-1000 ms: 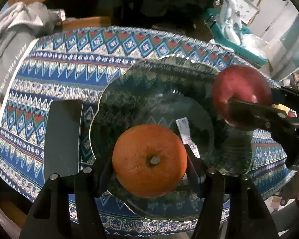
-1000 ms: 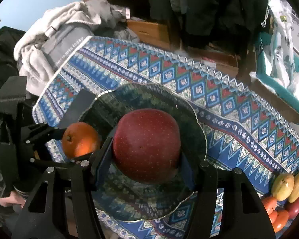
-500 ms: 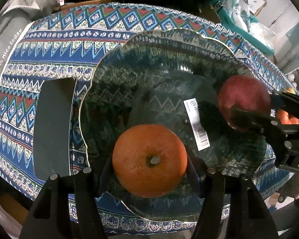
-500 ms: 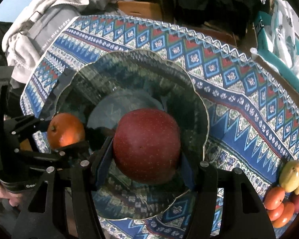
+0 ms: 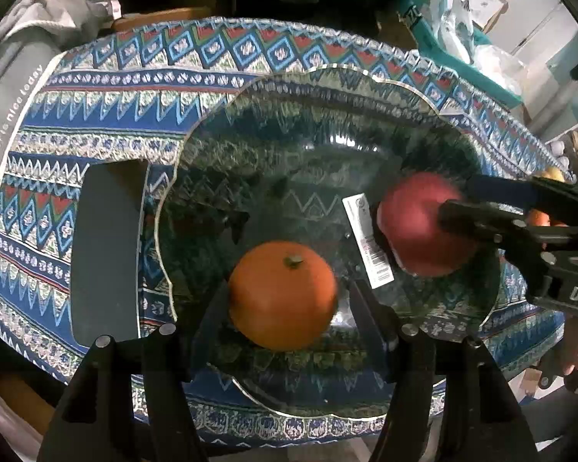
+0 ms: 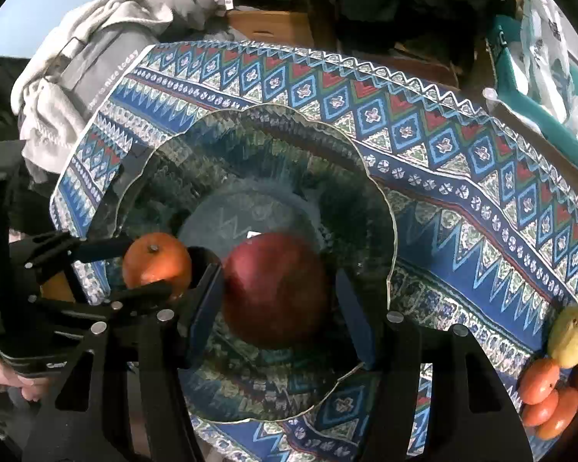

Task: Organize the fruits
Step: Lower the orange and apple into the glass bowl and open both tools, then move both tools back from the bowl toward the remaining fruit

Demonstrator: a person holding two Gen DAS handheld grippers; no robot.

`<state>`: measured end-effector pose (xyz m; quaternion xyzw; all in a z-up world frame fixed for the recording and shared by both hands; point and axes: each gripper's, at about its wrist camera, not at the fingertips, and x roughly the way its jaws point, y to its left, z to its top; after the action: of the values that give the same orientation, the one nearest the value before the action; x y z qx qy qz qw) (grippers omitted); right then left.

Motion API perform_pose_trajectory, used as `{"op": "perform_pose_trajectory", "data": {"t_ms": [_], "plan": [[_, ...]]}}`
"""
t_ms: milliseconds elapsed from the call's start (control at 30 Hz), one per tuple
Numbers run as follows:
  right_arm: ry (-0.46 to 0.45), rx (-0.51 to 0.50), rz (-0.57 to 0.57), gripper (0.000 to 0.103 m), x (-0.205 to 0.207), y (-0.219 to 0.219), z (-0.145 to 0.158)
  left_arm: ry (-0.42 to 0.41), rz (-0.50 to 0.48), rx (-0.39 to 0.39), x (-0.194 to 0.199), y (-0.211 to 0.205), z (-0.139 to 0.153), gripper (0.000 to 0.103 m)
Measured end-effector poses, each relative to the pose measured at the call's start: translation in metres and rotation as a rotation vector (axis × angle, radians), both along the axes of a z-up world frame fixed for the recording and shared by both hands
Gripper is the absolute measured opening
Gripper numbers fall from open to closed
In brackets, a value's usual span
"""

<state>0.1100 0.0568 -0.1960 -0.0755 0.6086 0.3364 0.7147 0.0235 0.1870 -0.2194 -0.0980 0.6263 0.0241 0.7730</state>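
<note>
My left tongs (image 5: pixel 283 308) stand spread around the orange (image 5: pixel 282 295), with a gap showing on both sides of the fruit, so they have let go of it. The orange sits in the bowl (image 5: pixel 327 88), on the near side of its floor, stem up. My right tongs (image 6: pixel 277 300) are parted too: the left finger lies close against the apple (image 6: pixel 275 288), the right one stands clear of it with a gap, so the grip is loose at most. The apple rests in the bowl (image 6: pixel 381 208) just right of the orange (image 6: pixel 156 261), apart from it. A white barcode label (image 5: pixel 368 242) lies on the bowl floor between the two fruits. The bowl stands on a patterned cloth (image 5: pixel 135 88) that covers the bench. Left of the bowl a dark flat slab (image 5: pixel 106 246) lies on the cloth, just beside the rim. Well to the right of the bowl, at the cloth's edge, is a heap of fruit (image 6: pixel 551 377), yellow-green and orange-red. Beyond the bowl's far left, grey clothing (image 6: pixel 81 65) is piled against the bench
</note>
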Motion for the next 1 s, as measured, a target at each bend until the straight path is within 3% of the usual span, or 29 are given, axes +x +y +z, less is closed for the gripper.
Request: {"op": "perform_pose_trajectory", "data": {"t_ms": [367,500,633,1000], "plan": [[-0.158,0.053,-0.047,0.07,-0.002,-0.014,0.056,-0.093,0.003,-0.033,-0.003,0.006,0.047,0.068],[-0.204,0.031,-0.059,0.071,-0.007,-0.023,0.073,-0.129,-0.014,-0.028,-0.006,0.002,0.065,0.07],[-0.257,-0.002,-0.061,0.078,-0.016,-0.035,0.088,-0.16,-0.028,-0.024,-0.006,-0.006,0.077,0.071],[-0.31,-0.006,-0.103,0.081,-0.03,-0.077,0.118,-0.216,-0.112,-0.016,-0.01,-0.043,0.104,0.076]]}}
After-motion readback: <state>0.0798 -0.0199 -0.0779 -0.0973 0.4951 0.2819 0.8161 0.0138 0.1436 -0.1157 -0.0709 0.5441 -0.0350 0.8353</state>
